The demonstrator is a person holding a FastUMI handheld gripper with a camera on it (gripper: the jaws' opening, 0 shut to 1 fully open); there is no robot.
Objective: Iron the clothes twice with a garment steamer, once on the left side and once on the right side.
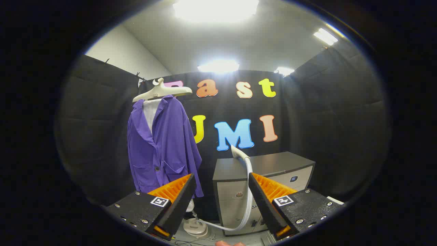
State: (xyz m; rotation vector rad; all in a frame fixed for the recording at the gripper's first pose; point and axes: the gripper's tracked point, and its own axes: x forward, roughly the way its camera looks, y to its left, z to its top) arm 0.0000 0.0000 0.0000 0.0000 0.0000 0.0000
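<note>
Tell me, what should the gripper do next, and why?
Probably move forward to the steamer head on the cabinet. The gripper is open and holds nothing, the head lies beyond its fingers, and the purple jacket hangs waiting.

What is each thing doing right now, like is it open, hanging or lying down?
Gripper: open, fingers apart, holding nothing.
Jacket: hanging on the hanger, buttoned at the waist.
Hanger: up high, holding the jacket.
Steamer head: resting on the cabinet, beyond the fingers.
Hose: hanging down the cabinet front to the base.
Cabinet: shut.
Base: standing on the floor.
</note>
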